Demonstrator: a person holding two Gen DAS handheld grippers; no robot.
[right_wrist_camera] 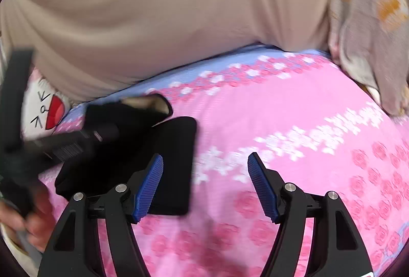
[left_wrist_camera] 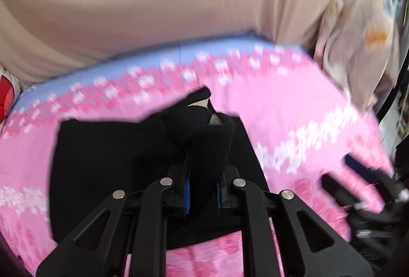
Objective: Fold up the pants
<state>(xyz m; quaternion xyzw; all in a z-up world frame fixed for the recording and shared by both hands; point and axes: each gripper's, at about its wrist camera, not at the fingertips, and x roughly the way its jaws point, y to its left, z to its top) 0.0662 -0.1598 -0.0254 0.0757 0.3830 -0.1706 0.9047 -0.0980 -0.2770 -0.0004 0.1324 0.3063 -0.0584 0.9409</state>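
on the pink bedsheet, left gripper jaws pinch the black pants; right gripper jaws apart.

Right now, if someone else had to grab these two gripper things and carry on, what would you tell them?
Left gripper: shut on a raised fold of the black pants, holding it above the rest.
Right gripper: open, empty, over the pink floral bedsheet just right of the pants.
Pants: already a compact folded bundle lying on the sheet, near the beige cushion.
Left to do: probably lay the held fold down and flatten the bundle.
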